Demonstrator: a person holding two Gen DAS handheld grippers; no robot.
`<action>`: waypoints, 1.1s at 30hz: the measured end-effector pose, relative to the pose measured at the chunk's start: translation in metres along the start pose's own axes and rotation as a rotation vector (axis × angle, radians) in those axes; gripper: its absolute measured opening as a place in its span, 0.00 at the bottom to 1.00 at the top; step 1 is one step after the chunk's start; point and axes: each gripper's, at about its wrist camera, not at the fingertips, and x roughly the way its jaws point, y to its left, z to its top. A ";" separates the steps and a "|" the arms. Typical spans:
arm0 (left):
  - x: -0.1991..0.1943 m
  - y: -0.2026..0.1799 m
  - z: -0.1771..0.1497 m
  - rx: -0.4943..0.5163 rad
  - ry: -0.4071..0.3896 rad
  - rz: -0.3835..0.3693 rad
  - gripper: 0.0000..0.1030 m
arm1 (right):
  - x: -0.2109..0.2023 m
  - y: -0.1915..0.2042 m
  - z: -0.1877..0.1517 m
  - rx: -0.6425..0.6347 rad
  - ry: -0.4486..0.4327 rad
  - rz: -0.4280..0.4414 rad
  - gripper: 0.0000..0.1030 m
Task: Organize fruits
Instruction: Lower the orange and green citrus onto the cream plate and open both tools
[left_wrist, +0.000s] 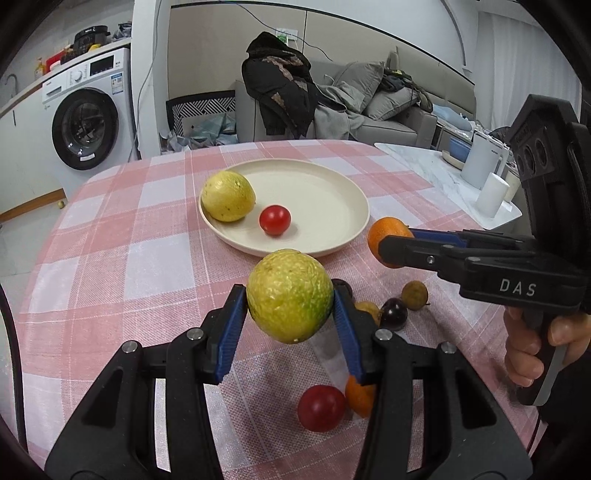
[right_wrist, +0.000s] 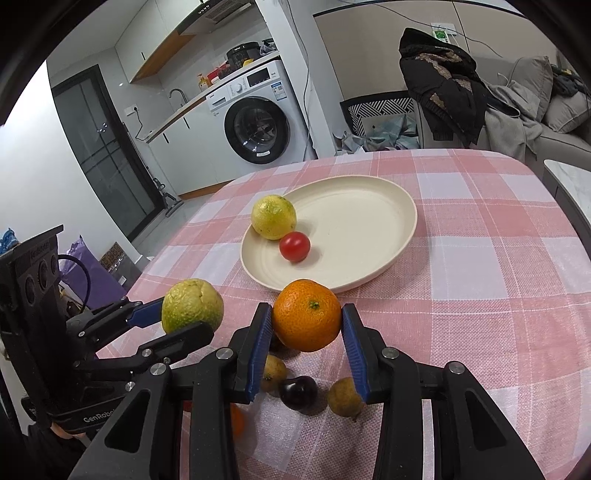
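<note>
- Left wrist view: the left gripper (left_wrist: 290, 301) is clenching a yellow-green citrus (left_wrist: 290, 295) between its blue pads, lifted off the table (left_wrist: 110, 258), at frame centre.
- Cream plate (left_wrist: 332, 206) is sitting just above it, carrying a yellow lemon (left_wrist: 228, 195) and a red tomato (left_wrist: 274, 219) side by side.
- At right, the right gripper (left_wrist: 397, 243) is grasping an orange (left_wrist: 388, 234); a hand (left_wrist: 535, 339) is wrapping its handle.
- Loose fruit lying on the checked cloth, lower right: second tomato (left_wrist: 321, 408), another orange (left_wrist: 360, 398), dark plum (left_wrist: 394, 314), small brown fruit (left_wrist: 414, 294).
- Right wrist view: right gripper (right_wrist: 307, 325) is pinching the orange (right_wrist: 306, 319) at lower centre, just below the plate (right_wrist: 369, 229).
- Left gripper (right_wrist: 184, 321) is holding the green citrus (right_wrist: 192, 306) at lower left.
- Plum (right_wrist: 298, 391) and brown fruits are lying beneath the pads.
</note>
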 end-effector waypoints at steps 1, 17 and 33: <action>-0.002 0.000 0.002 0.003 -0.007 0.006 0.43 | -0.003 0.001 0.001 -0.005 -0.006 -0.003 0.38; -0.018 -0.005 0.035 0.004 -0.093 0.031 0.43 | -0.014 0.004 0.035 -0.014 -0.060 -0.008 0.38; 0.000 -0.007 0.068 -0.003 -0.123 0.076 0.43 | -0.005 -0.012 0.061 0.035 -0.070 -0.030 0.38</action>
